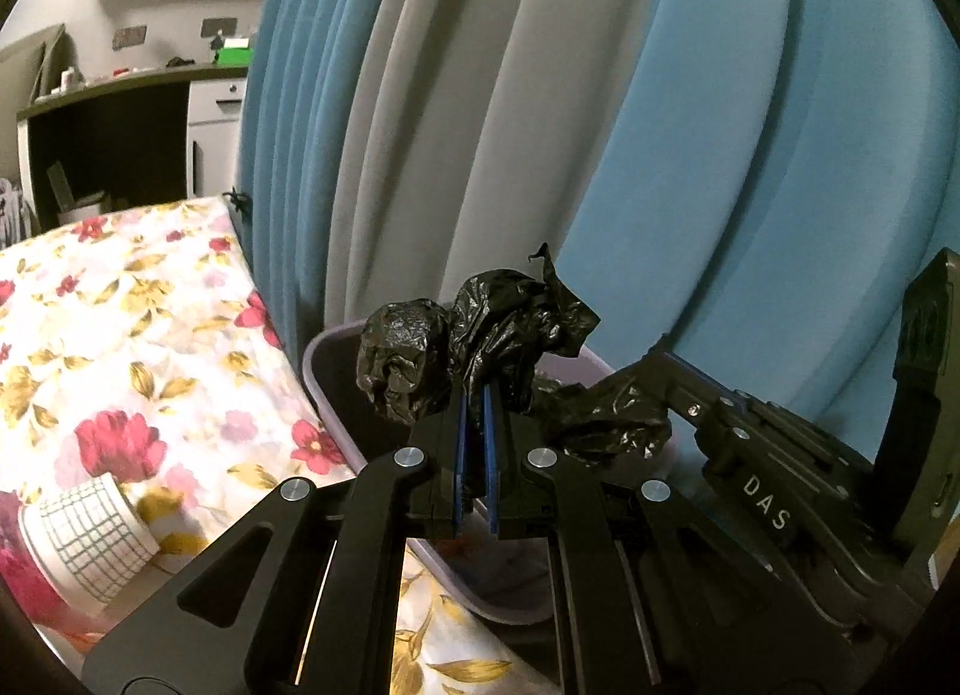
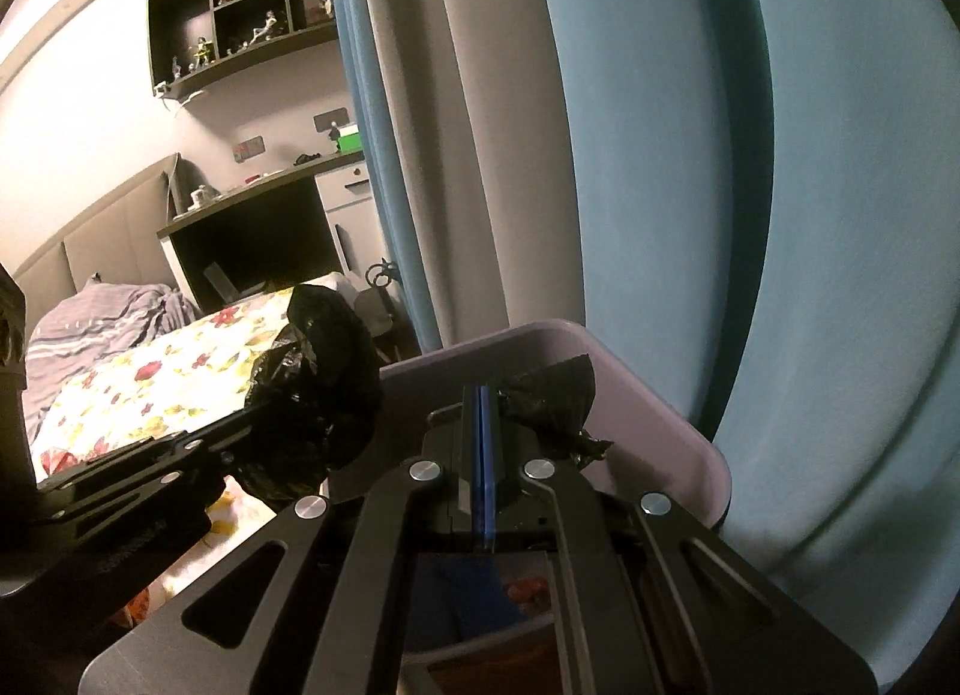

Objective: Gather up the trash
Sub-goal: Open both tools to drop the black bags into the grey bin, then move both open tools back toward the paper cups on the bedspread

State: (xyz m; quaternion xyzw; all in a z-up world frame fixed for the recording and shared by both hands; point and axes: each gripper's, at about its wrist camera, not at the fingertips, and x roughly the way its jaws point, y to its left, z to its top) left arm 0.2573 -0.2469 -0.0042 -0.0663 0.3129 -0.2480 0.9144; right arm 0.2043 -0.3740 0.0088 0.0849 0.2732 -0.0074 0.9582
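Black bin liner (image 1: 480,335), gathered over lilac bin (image 1: 336,395): pinched by left gripper (image 1: 477,413); right gripper (image 2: 483,413) closed on edge at 3 o'clock. Lift evenly, mouth bunched.

bag (image 1: 480,347): glossy crinkly plastic | bin (image 2: 648,425): matt smooth plastic

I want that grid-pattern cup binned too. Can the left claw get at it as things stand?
Probably not yet: the left claw is shut on the black trash bag over the bin. The cup lies uncovered on the floral cloth.
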